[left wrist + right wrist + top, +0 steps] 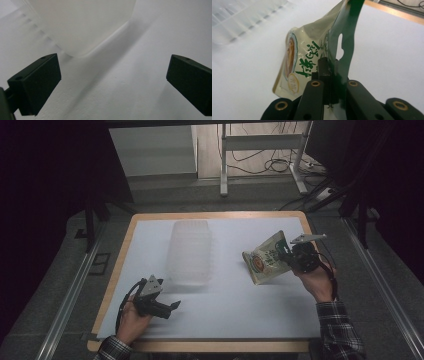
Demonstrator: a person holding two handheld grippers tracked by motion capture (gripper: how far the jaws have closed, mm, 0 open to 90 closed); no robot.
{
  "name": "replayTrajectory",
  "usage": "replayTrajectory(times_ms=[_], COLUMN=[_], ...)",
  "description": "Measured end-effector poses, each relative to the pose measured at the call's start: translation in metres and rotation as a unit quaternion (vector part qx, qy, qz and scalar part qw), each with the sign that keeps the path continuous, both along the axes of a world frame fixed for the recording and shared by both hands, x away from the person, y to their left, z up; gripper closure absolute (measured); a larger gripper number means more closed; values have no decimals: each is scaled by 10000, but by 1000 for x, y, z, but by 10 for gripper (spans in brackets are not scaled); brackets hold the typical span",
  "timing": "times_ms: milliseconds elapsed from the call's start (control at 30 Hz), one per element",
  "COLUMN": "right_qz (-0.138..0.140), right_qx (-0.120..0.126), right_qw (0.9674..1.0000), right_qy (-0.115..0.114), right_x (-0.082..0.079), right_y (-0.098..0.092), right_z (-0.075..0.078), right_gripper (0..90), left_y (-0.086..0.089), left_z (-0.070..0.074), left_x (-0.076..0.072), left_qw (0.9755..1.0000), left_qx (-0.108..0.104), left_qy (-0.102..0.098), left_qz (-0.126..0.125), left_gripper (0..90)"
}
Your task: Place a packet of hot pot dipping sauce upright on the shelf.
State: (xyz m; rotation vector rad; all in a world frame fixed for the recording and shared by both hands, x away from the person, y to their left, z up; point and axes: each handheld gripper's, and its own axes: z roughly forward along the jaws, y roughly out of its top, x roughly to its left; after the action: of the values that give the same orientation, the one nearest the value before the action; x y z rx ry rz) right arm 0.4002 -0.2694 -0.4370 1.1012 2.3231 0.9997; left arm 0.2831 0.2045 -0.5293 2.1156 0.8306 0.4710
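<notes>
Right claw (pixel 289 254) clamped on the snack pouch (pixel 265 260) – pouch hanging leftward; left claw (pixel 172 307) wide open, empty.

Green-cream snack pouch (pixel 266 258), tilted, off table, pinched at top edge.

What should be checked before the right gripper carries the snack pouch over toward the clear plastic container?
1. Grip on the pouch: the right gripper has its jaws shut on the top edge of the snack pouch, beside the hang hole: ok.
2. Pouch lifted off the table: its lower corner looks at or just above the surface: cannot tell.
3. Path to the clear plastic container: bare table between pouch and container: ok.
4. Container open on top: translucent, top not readable: cannot tell.
5. Left gripper: jaws wide open, nothing between them, near the container's corner, out of the path: ok.
</notes>
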Motion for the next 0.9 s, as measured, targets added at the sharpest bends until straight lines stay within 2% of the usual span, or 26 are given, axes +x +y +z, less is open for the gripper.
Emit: replayTrajectory(times_ms=[267, 600, 800, 900], right_qz=[140, 312, 380, 533], right_qx=[212, 160, 131, 78], right_qw=[9996, 9989, 9986, 9980], right_qy=[-101, -313, -336, -339], right_x=[-7, -11, -9, -8], right_y=[3, 11, 15, 21], right_z=[12, 30, 36, 41], right_gripper=[893, 893, 893, 893], left_y=[-1, -1, -1, -1], left_z=[0, 0, 0, 0], left_x=[0, 0, 0, 0], left_qw=[10000, 10000, 10000, 10000], left_qx=[33, 53, 56, 59], left_qy=[-15, -40, -41, -40], left_qz=[-19, -15, -11, -17], left_gripper=[0, 0, 0, 0])
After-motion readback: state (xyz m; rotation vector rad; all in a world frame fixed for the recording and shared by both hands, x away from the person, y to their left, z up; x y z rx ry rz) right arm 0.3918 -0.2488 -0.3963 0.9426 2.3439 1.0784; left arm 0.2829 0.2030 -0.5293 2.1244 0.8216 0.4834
